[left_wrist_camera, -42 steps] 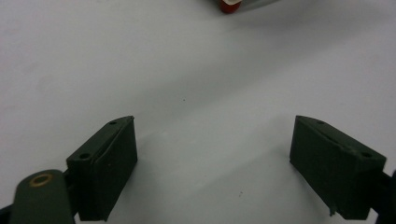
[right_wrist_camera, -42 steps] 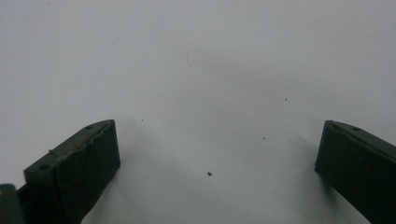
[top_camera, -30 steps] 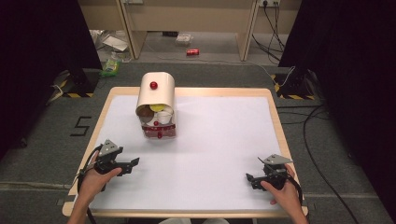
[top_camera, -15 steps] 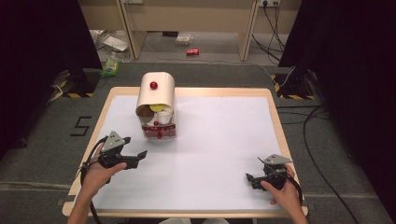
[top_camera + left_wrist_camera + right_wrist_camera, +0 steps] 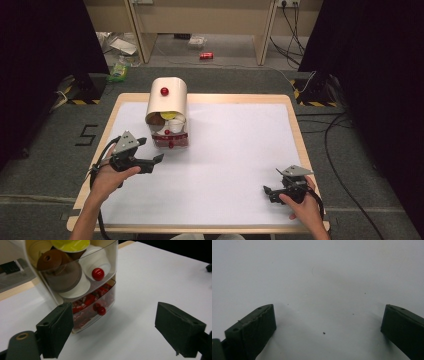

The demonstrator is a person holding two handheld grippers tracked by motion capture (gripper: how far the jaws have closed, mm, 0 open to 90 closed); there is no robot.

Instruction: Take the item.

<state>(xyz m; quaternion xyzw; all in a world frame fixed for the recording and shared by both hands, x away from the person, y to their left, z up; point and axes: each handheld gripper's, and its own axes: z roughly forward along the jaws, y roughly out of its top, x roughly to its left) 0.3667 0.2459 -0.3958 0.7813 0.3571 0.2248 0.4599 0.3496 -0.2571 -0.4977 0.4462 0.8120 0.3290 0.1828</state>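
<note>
Left gripper (image 5: 159,159) moved up close to the capsule holder (image 5: 167,112), jaws spread wide. Probably going for the lower drawer knob (image 5: 101,310) next. Right gripper (image 5: 267,191) parked, jaws spread too.

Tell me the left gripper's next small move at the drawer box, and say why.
Probably ease the left gripper forward until its jaws bracket the lower drawer's red knob, then close. The jaws stand wide open just short of the drawer box, with that knob lying between them. The right gripper rests open on the white tabletop.
</note>
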